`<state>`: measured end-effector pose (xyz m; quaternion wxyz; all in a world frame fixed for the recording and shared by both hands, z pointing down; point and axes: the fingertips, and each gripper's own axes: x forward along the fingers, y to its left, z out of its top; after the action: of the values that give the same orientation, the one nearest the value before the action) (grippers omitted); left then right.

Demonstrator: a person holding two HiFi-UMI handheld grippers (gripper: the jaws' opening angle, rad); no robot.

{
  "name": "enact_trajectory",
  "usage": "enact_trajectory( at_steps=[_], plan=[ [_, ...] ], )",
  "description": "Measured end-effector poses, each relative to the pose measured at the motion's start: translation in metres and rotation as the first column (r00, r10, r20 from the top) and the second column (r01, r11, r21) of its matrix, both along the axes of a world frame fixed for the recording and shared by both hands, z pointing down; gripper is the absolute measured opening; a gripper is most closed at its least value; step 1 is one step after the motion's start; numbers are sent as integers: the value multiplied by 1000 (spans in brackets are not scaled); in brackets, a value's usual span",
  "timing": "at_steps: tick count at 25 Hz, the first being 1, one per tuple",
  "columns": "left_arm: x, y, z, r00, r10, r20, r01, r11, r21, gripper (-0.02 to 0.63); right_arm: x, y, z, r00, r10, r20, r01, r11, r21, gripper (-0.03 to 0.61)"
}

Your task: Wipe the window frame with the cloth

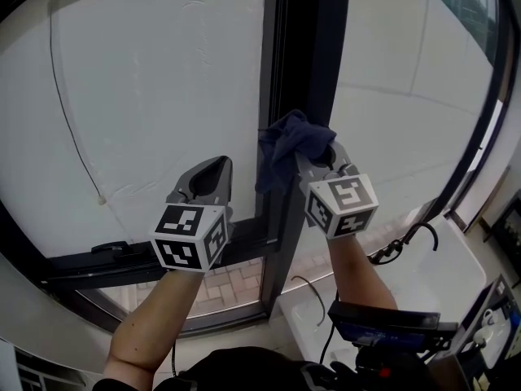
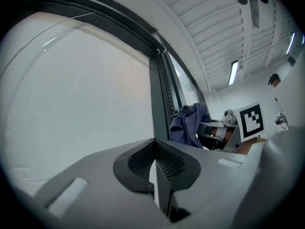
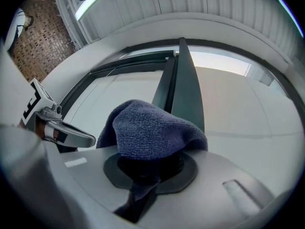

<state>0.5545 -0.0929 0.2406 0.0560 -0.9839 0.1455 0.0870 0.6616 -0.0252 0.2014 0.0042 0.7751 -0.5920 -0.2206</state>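
A dark blue cloth [image 1: 291, 147] is bunched in my right gripper [image 1: 319, 160], which is shut on it and holds it against the dark upright window frame [image 1: 305, 55]. In the right gripper view the cloth [image 3: 152, 130] bulges over the jaws and covers part of the upright frame [image 3: 187, 85]. My left gripper [image 1: 213, 172] hovers in front of the left pane, left of the upright, shut with nothing in it. From the left gripper view the cloth [image 2: 189, 123] and the frame [image 2: 159, 99] lie to the right of my closed jaws [image 2: 155, 162].
A dark horizontal frame rail [image 1: 122, 259] runs below the left gripper. A thin black cord [image 1: 69, 120] hangs across the left pane. A white sill [image 1: 423, 275] with a black cable [image 1: 404, 243] lies at the lower right, beside a dark device [image 1: 391, 326].
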Motion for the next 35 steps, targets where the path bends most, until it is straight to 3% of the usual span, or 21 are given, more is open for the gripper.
enact_trajectory(
  at_steps=[5, 16, 35],
  plan=[
    [3, 1, 20, 1000, 7, 11, -7, 999, -35, -6, 0, 0, 26, 1000, 6, 10, -6, 999, -35, 51],
    [9, 7, 52, 999, 22, 38, -21, 999, -28, -6, 2, -2, 81, 998, 24, 59, -18, 995, -100, 51],
    [20, -2, 142, 990, 37, 137, -26, 996, -80, -6, 2, -4, 165, 989, 91, 115, -68, 980, -186, 51]
  ],
)
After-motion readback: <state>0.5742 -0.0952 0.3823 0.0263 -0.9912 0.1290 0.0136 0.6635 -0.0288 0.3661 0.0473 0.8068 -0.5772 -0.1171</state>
